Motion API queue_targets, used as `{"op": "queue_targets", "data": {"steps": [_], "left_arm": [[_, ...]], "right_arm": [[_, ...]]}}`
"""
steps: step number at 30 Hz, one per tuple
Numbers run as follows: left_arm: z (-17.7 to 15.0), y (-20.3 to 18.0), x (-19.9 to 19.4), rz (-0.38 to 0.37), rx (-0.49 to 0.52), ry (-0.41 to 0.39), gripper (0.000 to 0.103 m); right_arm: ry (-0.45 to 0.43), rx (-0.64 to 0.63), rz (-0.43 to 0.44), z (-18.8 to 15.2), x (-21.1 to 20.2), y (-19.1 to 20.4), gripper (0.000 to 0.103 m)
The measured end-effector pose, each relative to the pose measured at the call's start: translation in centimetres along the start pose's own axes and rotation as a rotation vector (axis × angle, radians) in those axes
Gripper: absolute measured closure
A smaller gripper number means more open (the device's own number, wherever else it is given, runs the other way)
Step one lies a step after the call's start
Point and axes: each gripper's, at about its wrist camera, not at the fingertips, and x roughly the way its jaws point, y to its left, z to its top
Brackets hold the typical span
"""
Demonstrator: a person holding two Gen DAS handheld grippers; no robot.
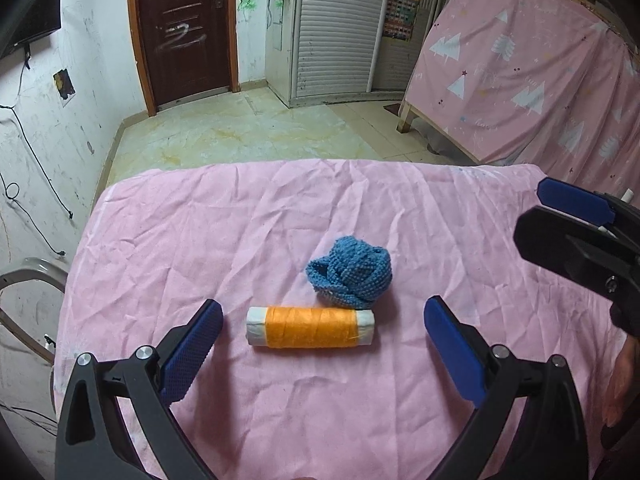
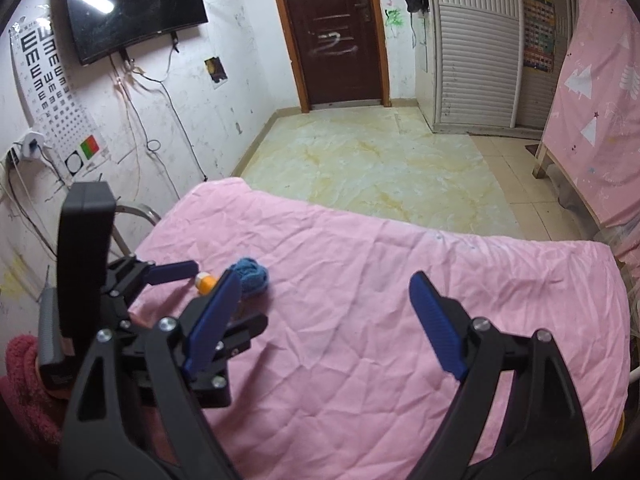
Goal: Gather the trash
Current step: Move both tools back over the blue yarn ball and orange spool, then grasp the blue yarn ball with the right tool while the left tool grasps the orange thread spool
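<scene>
Blue pads fill the bottom of my left wrist view: my left gripper (image 1: 323, 344) has its jaws spread wide, nothing pinched, and right between the two fingers (image 1: 192, 354) lies an orange thread spool (image 1: 310, 327) on its side, white ends showing, lengthwise across the gap. Neither pad touches it; there's pink cloth on both sides of it.

Just past the spool, nearly touching its far right end, sits a crumpled blue knit piece (image 1: 349, 276), bunched into a loose lump. Both things rest around the middle of the pink sheet (image 1: 200, 240), well in from its far edge and nearer its left edge than its right, going by the right wrist view.

Over on my right gripper (image 2: 325, 296), jaws also wide apart, only bare wrinkled sheet between them. Its pads hang over the near middle of the surface, empty. From that camera I can see my left gripper off to the left, with the orange spool (image 2: 206, 282) peeking out behind a blue pad and the knit piece (image 2: 252, 274) just beyond it. A fuzzy red sleeve (image 2: 24, 380) shows at the lower left corner behind the left tool.

In the left view my right gripper pokes in at the right edge, above the sheet's right side, well apart from the spool.

Beyond the far edge of the sheet: yellowish marbled floor tile (image 1: 240, 132), a dark brown door (image 1: 184, 28), a white slatted cabinet (image 1: 336, 28), a wall-mounted screen (image 2: 132, 4), and a pink tree-print cloth (image 1: 528, 64) draped on the right.
</scene>
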Motion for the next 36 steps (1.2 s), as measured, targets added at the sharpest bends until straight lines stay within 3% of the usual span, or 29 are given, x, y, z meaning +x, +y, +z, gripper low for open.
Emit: {"op": "queue_targets", "data": {"steps": [4, 9, 18, 28, 30, 35, 36], "left_arm": [[-0.3, -0.5, 0.1, 0.016, 0.022, -0.013, 0.020], [-0.4, -1.5, -0.3, 0.053, 0.037, -0.039, 0.056], [-1.1, -0.2, -1.6, 0.048, 0.016, -0.023, 0.056], [-4.4, 2.5, -4.9, 0.087, -0.021, -0.045, 0.056], [-5.0, 2.6, -5.5, 0.094, -0.020, -0.054, 0.056], [-6.4, 2.4, -6.4, 0.097, -0.029, -0.061, 0.056], [-6.5, 2.4, -6.5, 0.095, -0.032, -0.061, 0.056]], "right_arm": [[0.019, 0.002, 0.009, 0.3, 1.3, 0.2, 0.020], [0.050, -0.005, 0.018, 0.4, 3.0, 0.6, 0.020], [0.093, -0.016, 0.053, 0.5, 5.0, 1.5, 0.020], [0.121, -0.073, 0.121, 0.0, 6.4, 3.3, 0.020], [0.137, -0.094, 0.128, -0.2, 6.8, 3.8, 0.036], [0.160, -0.131, 0.124, -0.8, 7.4, 4.6, 0.043], [0.154, -0.146, 0.120, -0.8, 7.5, 4.8, 0.049]]}}
